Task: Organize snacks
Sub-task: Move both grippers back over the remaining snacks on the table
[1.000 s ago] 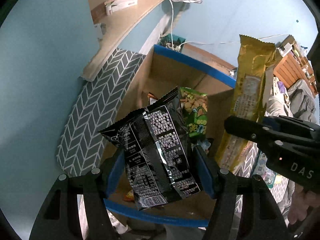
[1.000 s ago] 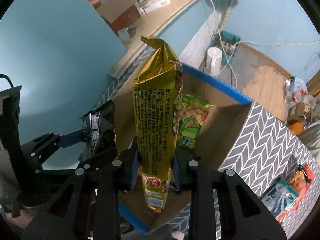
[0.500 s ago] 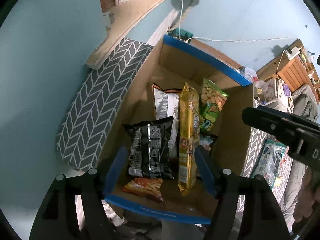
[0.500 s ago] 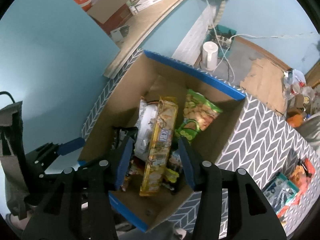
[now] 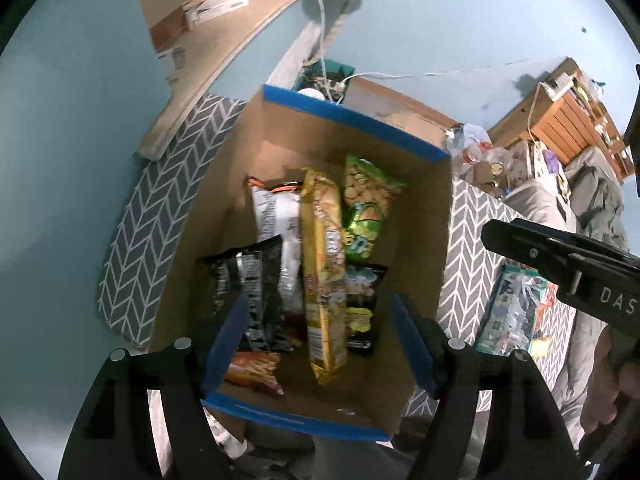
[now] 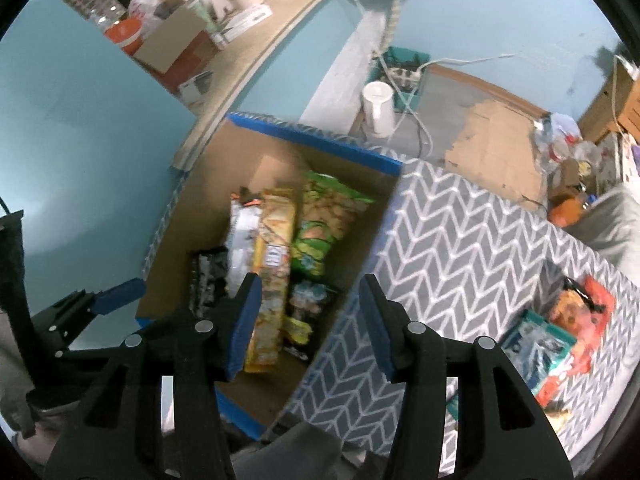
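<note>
Cardboard box (image 5: pixel 424 236): sits below and ahead of both pairs of fingers, open-topped and blue-edged, so packets can be dropped in from above.
Patterned bin (image 6: pixel 460 248): grey chevron fabric, beyond the right gripper's right finger; likely the source, since loose packets (image 6: pixel 560 332) lie in its far pocket.
Gold packet (image 5: pixel 324 272): lies lengthwise in the box, ahead of the left gripper's fingers and between them in the view; laid flat so it packs beside the others.
Black packet (image 5: pixel 250 280): just ahead of the left gripper's left finger, resting on the box floor, overlapping a white packet (image 5: pixel 276 220).
Green packet (image 5: pixel 366 208): farther in, right of the gold one.
Left gripper (image 5: pixel 316 336): jaws spread wide, nothing between the pads; it has just been opening.
Right gripper (image 6: pixel 308 328): jaws apart and empty, above the box's right wall.
Hard to make out: the small dark packets under the gold one are blurred; the orange-red packet (image 5: pixel 256 368) is half hidden by the left finger; printing is unreadable.
</note>
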